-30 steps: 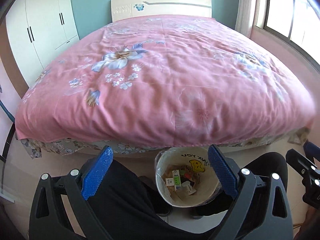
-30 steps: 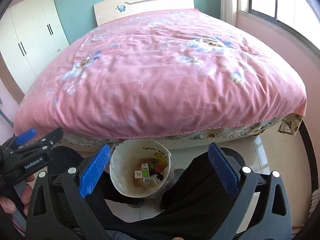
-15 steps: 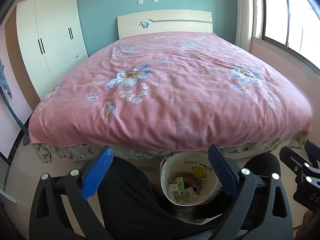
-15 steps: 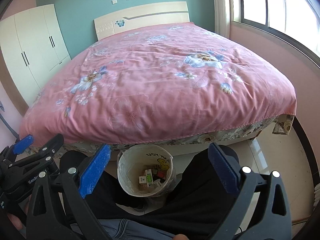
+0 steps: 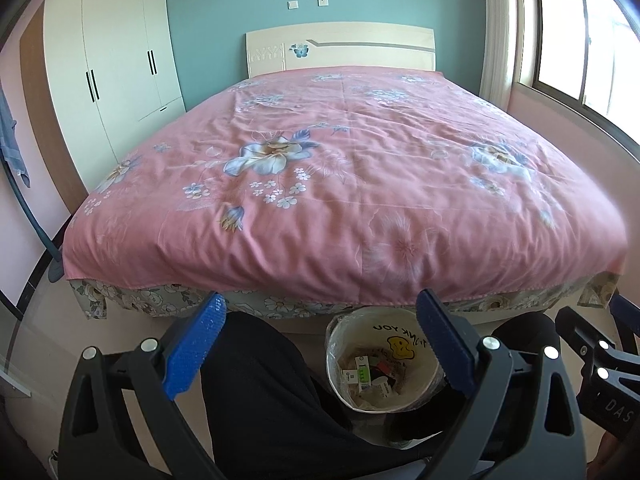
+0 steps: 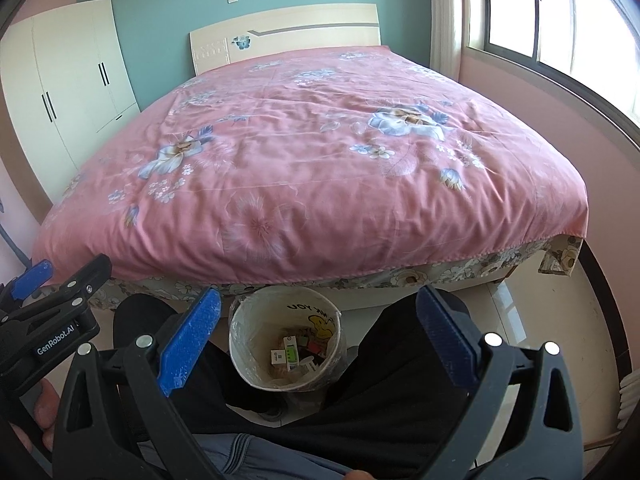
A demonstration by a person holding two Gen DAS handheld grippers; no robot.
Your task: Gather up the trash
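A white trash bin with a yellow cartoon print stands on the floor at the foot of the bed, between a person's dark-trousered legs. Small boxes and wrappers lie inside it. In the right wrist view the same bin holds that trash. My left gripper is open and empty, held above the bin and legs. My right gripper is open and empty too. Each gripper shows at the edge of the other's view: the left gripper and the right gripper.
A large bed with a pink floral cover fills the room ahead, with a white headboard. A white wardrobe stands at the left, a window at the right. Pale floor tiles lie beside the bed.
Both grippers have risen and pulled back from the bed, so more of the room shows and the bin looks smaller and lower. Both stay open and empty.
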